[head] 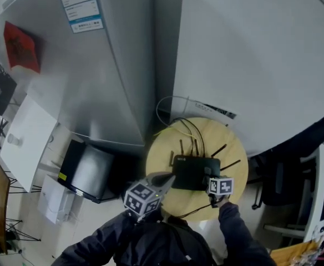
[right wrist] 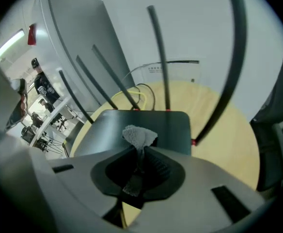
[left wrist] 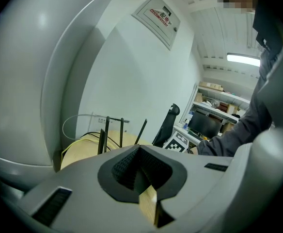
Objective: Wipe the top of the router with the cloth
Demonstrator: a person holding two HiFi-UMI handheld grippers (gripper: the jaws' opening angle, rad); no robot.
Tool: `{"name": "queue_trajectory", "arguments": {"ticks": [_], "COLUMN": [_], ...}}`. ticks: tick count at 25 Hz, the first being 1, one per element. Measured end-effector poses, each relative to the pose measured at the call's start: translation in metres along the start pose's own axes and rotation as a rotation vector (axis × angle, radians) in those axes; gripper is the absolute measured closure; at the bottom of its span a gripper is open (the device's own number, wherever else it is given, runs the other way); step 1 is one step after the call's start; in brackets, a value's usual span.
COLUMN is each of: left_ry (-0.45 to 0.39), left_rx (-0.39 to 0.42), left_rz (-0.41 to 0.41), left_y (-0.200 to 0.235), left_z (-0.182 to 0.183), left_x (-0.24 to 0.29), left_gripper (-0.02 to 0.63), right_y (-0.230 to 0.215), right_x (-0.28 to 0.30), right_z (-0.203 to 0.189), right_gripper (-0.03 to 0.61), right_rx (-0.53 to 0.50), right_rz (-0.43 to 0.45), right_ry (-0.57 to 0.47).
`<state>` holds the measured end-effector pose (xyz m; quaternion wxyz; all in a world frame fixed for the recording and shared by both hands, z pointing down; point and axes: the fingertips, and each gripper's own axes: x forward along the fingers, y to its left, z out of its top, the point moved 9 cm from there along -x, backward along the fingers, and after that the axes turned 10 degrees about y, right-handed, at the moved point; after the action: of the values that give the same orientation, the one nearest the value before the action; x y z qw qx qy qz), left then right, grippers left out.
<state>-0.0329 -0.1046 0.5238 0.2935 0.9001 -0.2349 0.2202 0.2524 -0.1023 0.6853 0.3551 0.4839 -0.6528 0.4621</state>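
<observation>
The right gripper is pinched shut on the small grey cloth, over the near edge of the black router. The left gripper is closed on nothing, just left of the router. I think wiping is about to start: the cloth must press down on the router's top and slide across

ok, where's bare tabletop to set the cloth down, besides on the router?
Bare wood on the table right of the router, out to the rim, though an antenna leans over it. Behind the router is crowded: cables and more antennas.
</observation>
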Motion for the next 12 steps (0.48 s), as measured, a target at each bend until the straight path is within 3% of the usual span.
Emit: {"name": "queue_trajectory", "arguments": {"ticks": [6, 12], "left_ry": [0.014, 0.006], "left_rx": [0.009, 0.009], "left_rz": [-0.003, 0.013], "left_y": [-0.010, -0.009], "left_z": [0.000, 0.004], "left_x": [0.008, 0.008], "left_gripper": [0.614, 0.614], "right_y": [-0.055, -0.051], "right_x": [-0.021, -0.023], "right_z": [-0.018, -0.018], "right_gripper": [0.508, 0.509], "right_rx": [0.060, 0.085], "right_rz": [-0.038, -0.040], "right_ry": [-0.002, -0.030]}}
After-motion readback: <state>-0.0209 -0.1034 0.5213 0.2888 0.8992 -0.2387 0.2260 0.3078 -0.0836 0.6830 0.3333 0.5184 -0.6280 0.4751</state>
